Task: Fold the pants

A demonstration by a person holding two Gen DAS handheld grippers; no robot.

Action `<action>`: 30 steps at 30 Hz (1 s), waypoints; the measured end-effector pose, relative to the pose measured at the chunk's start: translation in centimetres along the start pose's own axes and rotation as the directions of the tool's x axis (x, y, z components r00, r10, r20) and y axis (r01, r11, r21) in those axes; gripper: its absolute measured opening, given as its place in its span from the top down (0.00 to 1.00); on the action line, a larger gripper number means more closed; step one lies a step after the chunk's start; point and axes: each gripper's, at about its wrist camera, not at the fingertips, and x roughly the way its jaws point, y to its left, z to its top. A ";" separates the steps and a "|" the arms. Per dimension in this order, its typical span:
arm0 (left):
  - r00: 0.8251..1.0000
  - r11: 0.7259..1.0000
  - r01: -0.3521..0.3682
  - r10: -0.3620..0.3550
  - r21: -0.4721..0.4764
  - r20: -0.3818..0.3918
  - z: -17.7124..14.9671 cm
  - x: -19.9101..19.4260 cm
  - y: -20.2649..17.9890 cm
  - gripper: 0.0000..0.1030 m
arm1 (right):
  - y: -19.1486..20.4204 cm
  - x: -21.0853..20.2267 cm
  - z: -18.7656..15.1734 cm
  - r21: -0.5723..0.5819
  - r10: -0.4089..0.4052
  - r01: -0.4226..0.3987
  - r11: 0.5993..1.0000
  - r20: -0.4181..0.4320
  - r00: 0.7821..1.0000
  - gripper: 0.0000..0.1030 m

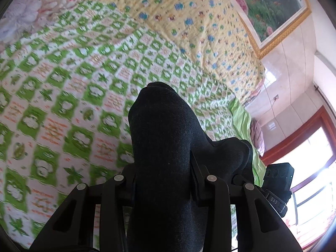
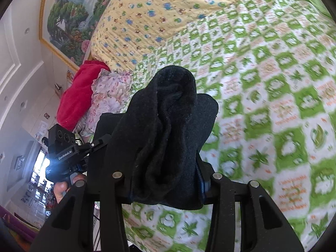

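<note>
The black pants (image 1: 166,147) bulge up between the fingers of my left gripper (image 1: 166,180), which is shut on them and holds them above the bed. My right gripper (image 2: 163,178) is shut on another bunched part of the same black pants (image 2: 168,126), also lifted off the bed. The cloth hides the fingertips in both views. The other gripper shows at the right edge of the left wrist view (image 1: 277,180) and at the left of the right wrist view (image 2: 63,147), close beside each other.
A green-and-white checked sheet (image 1: 73,84) covers the bed, with a yellow cartoon-print quilt (image 1: 189,21) at the far end. A red cloth (image 2: 79,92) and a floral pillow (image 2: 109,96) lie at the bed's left side. A framed picture (image 2: 69,16) hangs on the wall.
</note>
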 end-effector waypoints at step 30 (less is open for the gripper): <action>0.956 0.963 -0.229 0.249 -0.140 0.154 8.6 -5.9 13.5 0.63 | 8.1 20.0 7.5 -0.154 0.052 -0.083 0.985 -0.200 0.979 0.56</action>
